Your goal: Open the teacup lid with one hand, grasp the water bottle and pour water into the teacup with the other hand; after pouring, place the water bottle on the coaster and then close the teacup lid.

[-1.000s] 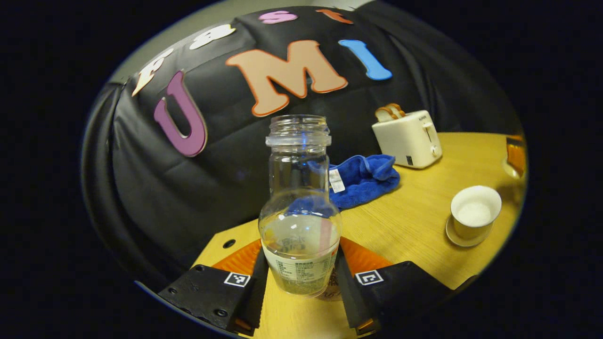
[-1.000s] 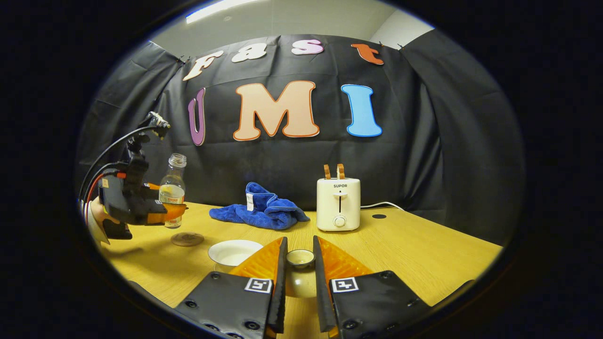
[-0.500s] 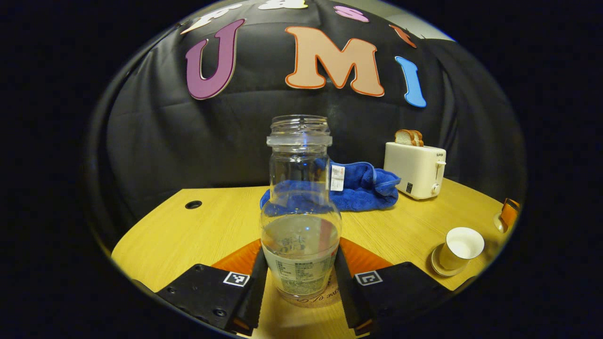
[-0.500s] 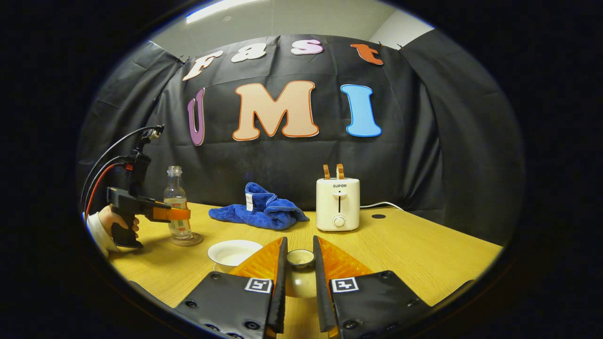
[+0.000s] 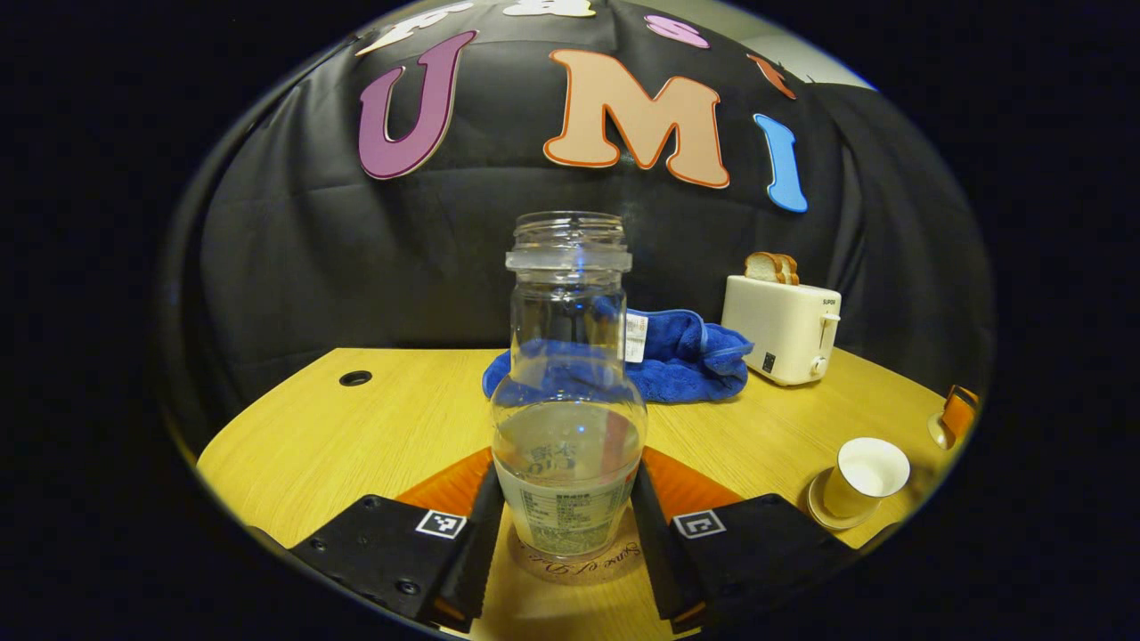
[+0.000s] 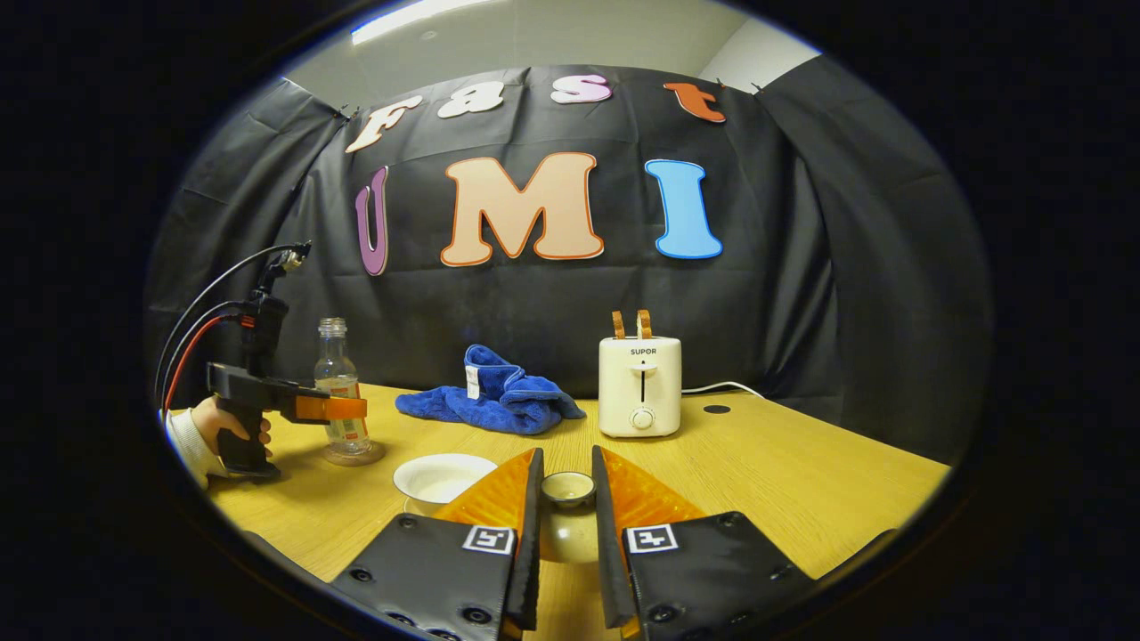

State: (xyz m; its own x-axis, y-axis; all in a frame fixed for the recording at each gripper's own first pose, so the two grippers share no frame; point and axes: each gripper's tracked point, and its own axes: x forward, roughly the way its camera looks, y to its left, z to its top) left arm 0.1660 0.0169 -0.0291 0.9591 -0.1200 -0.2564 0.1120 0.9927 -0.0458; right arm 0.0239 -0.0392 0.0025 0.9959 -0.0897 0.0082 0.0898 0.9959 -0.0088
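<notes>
Water bottle (image 5: 568, 418) stands upright on coaster (image 5: 574, 563), left gripper (image 5: 566, 534) clamped on its base; right gripper (image 6: 562, 525) pinches teacup lid (image 6: 568, 487) beside open teacup (image 6: 443, 476); risk: sideways retreat before opening fully tips the bottle.

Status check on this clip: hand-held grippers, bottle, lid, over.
Left hand-held gripper clamped on water bottle, standing on coaster. Right hand-held gripper holds lid. Teacup uncovered. Nothing in the way.
</notes>
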